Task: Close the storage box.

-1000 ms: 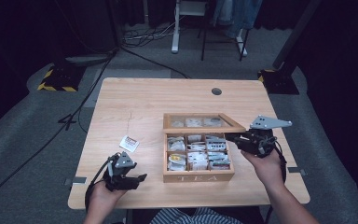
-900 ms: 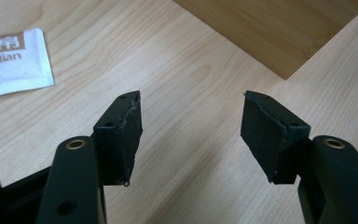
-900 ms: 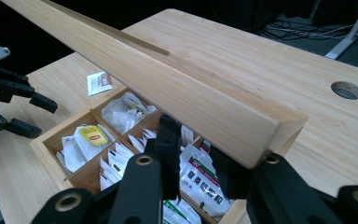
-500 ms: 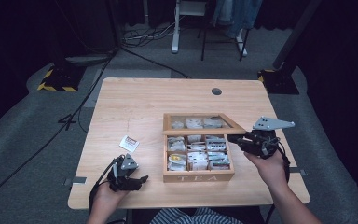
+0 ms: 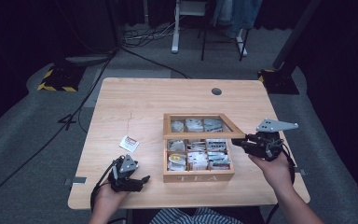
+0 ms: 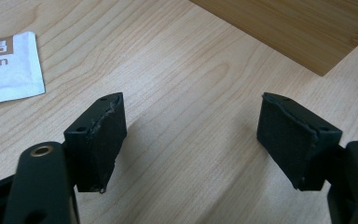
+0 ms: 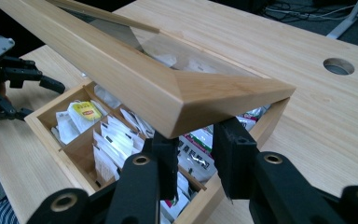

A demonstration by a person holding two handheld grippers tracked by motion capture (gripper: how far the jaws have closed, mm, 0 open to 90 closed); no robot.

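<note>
Propping lid point(image 7: 177, 100) of tea box point(image 5: 198, 176) half-raised: right gripper point(image 7: 196, 154), jaws narrow, under lid's front corner, not visibly clamping it. Box sits right of table point(image 5: 140, 100) centre, front wall near table's near edge. Left gripper point(image 6: 191, 135) jaws wide, empty, low over bare wood near front-left edge, box corner ahead. Loose sachet point(image 5: 129, 143) just beyond it, apart from box. Open tabletop behind box and at left.

The white paper sachet point(image 6: 7, 70) with brown print is cut off by the left gripper view's left edge. The glass-paned wooden lid point(image 7: 168, 88) hides the far compartments' sachets.
</note>
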